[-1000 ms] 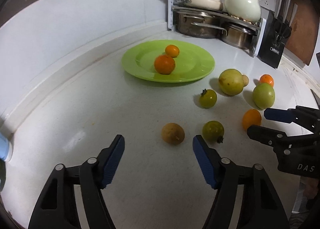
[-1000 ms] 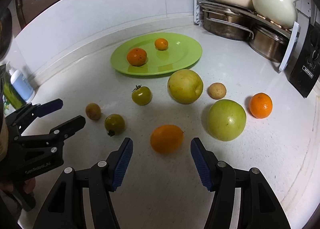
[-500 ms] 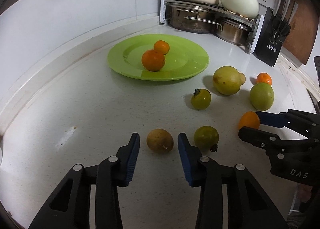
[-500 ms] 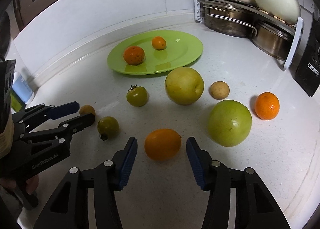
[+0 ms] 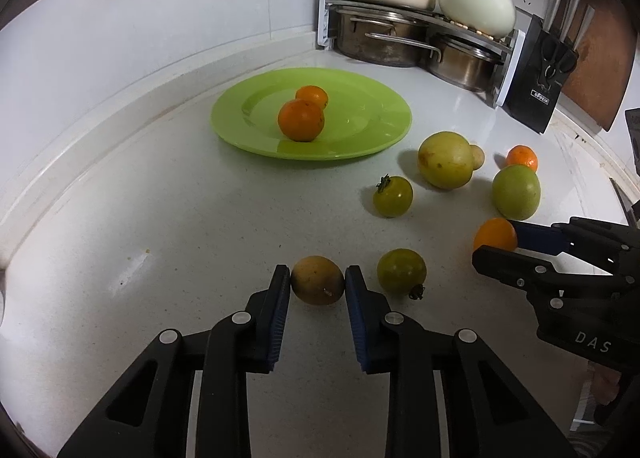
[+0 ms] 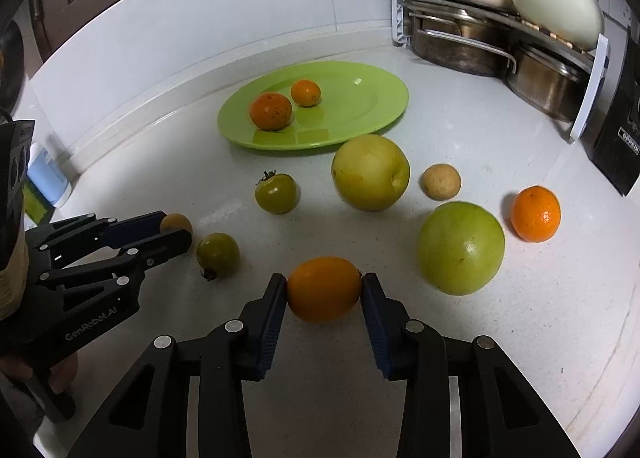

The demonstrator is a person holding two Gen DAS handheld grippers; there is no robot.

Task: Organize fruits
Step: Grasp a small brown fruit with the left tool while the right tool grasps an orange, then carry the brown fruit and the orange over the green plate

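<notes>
On the left wrist view, my left gripper (image 5: 317,278) is pinching the brown fruit (image 5: 317,280) on the counter (image 5: 180,226), pads on both its sides. Green tomato (image 5: 401,271) sits just right of it; bare counter left, up to the raised back edge. Green plate (image 5: 360,130) with two oranges lies well ahead

Right wrist view: my right gripper (image 6: 324,286) jaws closing, pads touching both ends of the orange fruit (image 6: 323,289). Big green fruit (image 6: 460,247) close on the right, clear counter beyond to the curved edge
</notes>
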